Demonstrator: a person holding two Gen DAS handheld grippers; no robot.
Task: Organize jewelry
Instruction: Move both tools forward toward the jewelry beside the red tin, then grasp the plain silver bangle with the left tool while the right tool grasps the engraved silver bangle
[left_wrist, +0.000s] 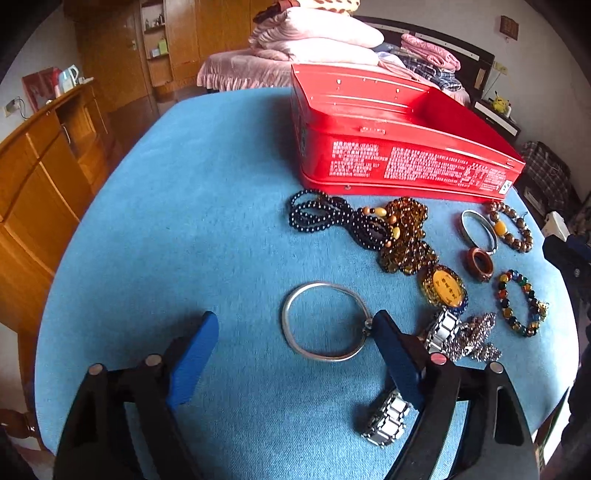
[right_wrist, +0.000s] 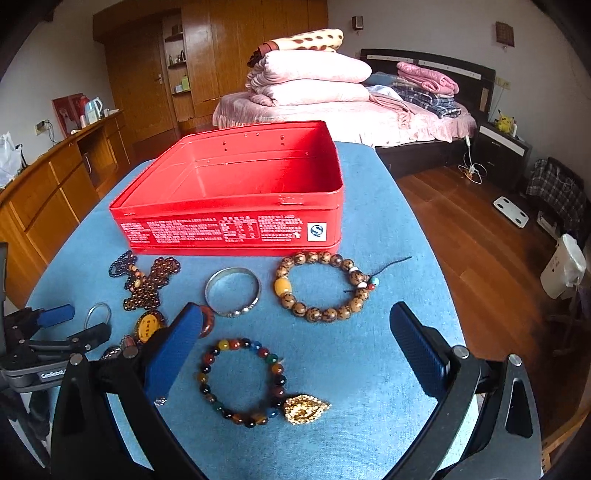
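While both stand released, the left hand-held gripper (left_wrist: 293, 345) brackets the thin silver bangle (left_wrist: 325, 321) (lying flat), nearer than the right hand-held gripper (right_wrist: 295, 339).

One red tin (right_wrist: 229, 229) — three bangles (right_wrist: 232, 291), two necklaces (left_wrist: 369, 225).

Pink folded quilts (right_wrist: 310, 79) on a bed (right_wrist: 369, 118) — wooden cabinets (right_wrist: 48, 184), white kettle (right_wrist: 94, 109).
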